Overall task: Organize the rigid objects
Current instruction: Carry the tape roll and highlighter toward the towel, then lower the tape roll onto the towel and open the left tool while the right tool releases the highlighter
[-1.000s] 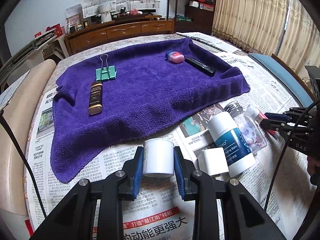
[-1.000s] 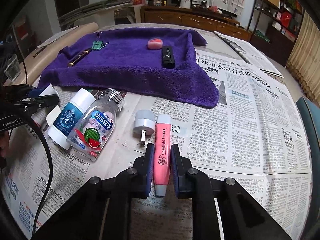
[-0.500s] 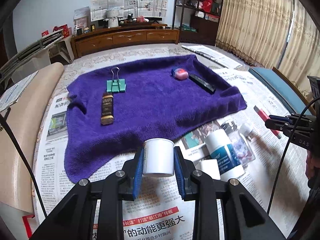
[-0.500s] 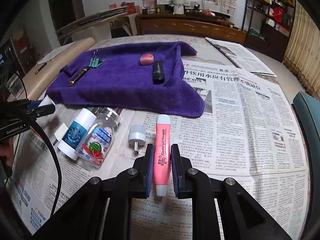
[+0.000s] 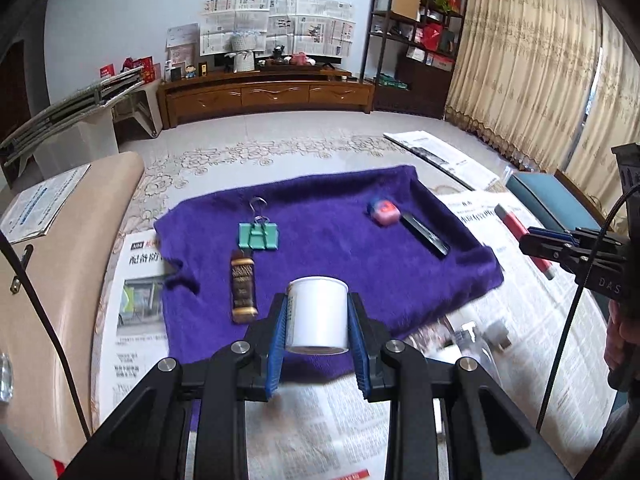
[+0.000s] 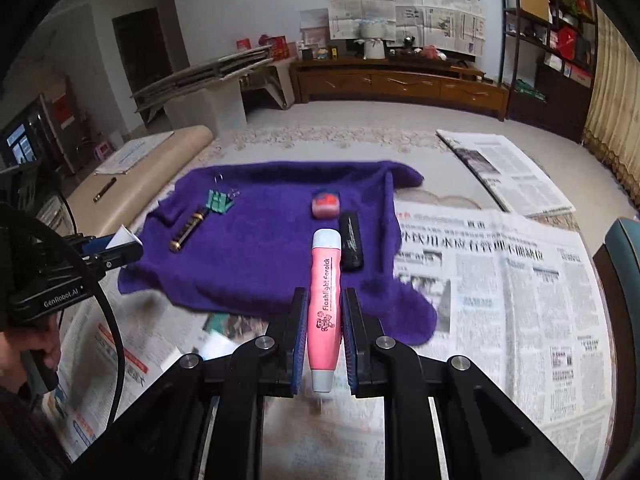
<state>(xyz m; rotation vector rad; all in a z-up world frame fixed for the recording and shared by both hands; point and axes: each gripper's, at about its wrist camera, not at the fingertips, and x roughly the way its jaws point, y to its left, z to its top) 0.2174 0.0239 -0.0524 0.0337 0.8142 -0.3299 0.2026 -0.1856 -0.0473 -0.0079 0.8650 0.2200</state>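
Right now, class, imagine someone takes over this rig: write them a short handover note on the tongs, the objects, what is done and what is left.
Left tongs: shut on a white jar, held above the purple towel.
Right tongs: shut on a pink flashlight, also lifted.
On the towel already: green binder clip, brown tube, pink eraser, black bar.
Left: set down both held items, probably on the towel; blurred items remain on the newspaper.

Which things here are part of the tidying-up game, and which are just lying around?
Part of the job:
- white jar in the left gripper
- pink flashlight in the right gripper
- purple towel with green binder clip, brown tube, pink eraser, black case

Just lying about:
- newspapers
- wooden cabinet
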